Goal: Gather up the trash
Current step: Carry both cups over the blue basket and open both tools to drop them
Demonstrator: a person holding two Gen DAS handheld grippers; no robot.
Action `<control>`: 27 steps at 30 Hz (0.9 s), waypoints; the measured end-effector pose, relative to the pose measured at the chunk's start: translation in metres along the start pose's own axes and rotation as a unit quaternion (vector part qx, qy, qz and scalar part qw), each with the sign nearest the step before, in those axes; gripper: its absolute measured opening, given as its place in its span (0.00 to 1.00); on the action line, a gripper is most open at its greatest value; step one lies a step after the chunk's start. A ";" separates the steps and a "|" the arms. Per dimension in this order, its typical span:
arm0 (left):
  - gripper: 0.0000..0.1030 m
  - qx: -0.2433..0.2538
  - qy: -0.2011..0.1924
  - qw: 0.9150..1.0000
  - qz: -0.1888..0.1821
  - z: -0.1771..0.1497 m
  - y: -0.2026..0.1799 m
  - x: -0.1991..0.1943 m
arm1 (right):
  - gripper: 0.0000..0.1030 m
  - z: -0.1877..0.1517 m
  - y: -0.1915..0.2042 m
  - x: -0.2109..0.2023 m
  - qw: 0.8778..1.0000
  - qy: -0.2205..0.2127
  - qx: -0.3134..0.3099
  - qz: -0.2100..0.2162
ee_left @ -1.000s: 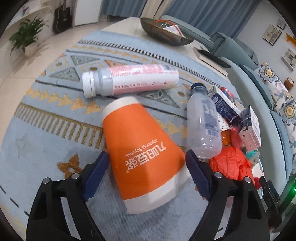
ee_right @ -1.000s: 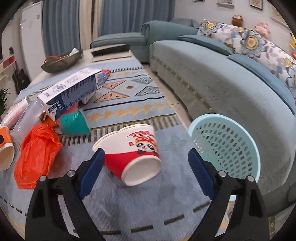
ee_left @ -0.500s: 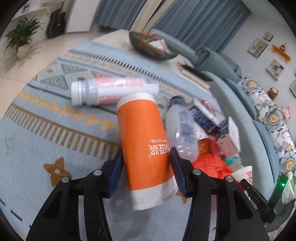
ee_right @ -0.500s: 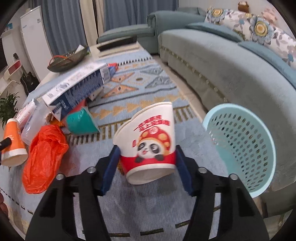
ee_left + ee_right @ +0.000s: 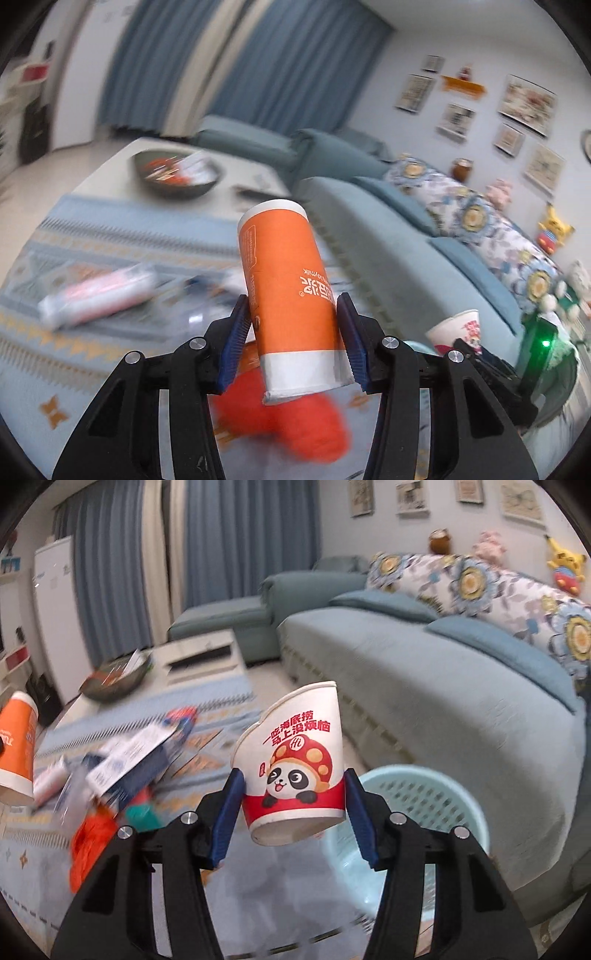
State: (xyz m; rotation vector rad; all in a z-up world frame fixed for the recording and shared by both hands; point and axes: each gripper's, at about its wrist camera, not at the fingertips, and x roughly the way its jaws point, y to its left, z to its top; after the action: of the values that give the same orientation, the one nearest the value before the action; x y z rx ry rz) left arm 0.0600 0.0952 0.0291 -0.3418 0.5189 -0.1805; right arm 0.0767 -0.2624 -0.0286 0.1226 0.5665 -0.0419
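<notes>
At centre frame, my left gripper (image 5: 293, 334) pinches the orange cup (image 5: 290, 299), upside down above a blurred, probably plastic, red bag (image 5: 295, 424). My right gripper (image 5: 293, 812) pinches the panda cup (image 5: 295, 764), tilted, left of the basket (image 5: 424, 812).

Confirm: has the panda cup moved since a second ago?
Yes. The panda cup, then lying on the rug, is lifted clear of it, beside the blue basket.

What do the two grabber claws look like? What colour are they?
Both look alike. The left gripper and the right gripper each have two chunky black plastic arms shaped like a V, with shiny silver bolts at the joints. The fingers wear dark blue ribbed pads. No cables, markings or sleeves show.
</notes>
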 end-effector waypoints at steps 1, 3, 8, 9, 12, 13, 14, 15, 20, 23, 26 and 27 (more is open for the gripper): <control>0.44 0.010 0.000 1.000 -0.011 0.003 -0.015 0.006 | 0.50 0.003 -0.009 0.000 1.000 -0.004 0.004 -0.009; 0.45 0.035 0.001 0.999 -0.038 0.005 -0.054 0.021 | 0.50 0.009 -0.033 0.002 0.999 -0.009 0.017 -0.033; 0.45 0.095 0.028 0.991 -0.091 -0.006 -0.142 0.074 | 0.50 0.001 -0.090 0.021 0.994 0.012 0.065 -0.081; 0.45 0.098 0.041 0.989 -0.103 -0.011 -0.157 0.088 | 0.50 -0.003 -0.100 0.027 0.993 0.020 0.074 -0.091; 0.45 0.111 0.087 0.983 -0.121 -0.032 -0.189 0.133 | 0.50 -0.019 -0.130 0.051 0.986 0.058 0.101 -0.116; 0.45 0.118 0.100 0.980 -0.125 -0.041 -0.198 0.147 | 0.50 -0.025 -0.139 0.059 0.984 0.072 0.110 -0.123; 0.45 0.124 0.109 0.978 -0.129 -0.049 -0.205 0.156 | 0.50 -0.030 -0.147 0.067 0.981 0.088 0.119 -0.129; 0.45 0.134 0.122 0.974 -0.134 -0.059 -0.215 0.168 | 0.50 -0.035 -0.153 0.075 0.977 0.105 0.129 -0.132; 0.45 0.173 0.180 0.959 -0.135 -0.105 -0.246 0.209 | 0.50 -0.065 -0.175 0.097 0.964 0.166 0.152 -0.141; 0.47 0.184 0.201 0.953 -0.132 -0.123 -0.252 0.223 | 0.51 -0.075 -0.178 0.104 0.959 0.189 0.157 -0.141; 0.51 0.191 0.209 0.950 -0.133 -0.132 -0.254 0.227 | 0.51 -0.080 -0.180 0.105 0.958 0.194 0.161 -0.134; 0.55 0.192 0.208 0.950 -0.132 -0.133 -0.255 0.226 | 0.51 -0.081 -0.179 0.103 0.959 0.193 0.161 -0.131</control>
State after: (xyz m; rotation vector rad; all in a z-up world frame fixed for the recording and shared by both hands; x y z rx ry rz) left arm 0.1633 -0.2355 -0.0891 0.0154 0.8384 -0.6140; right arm 0.1074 -0.4307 -0.1701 0.3775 0.9623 -0.3765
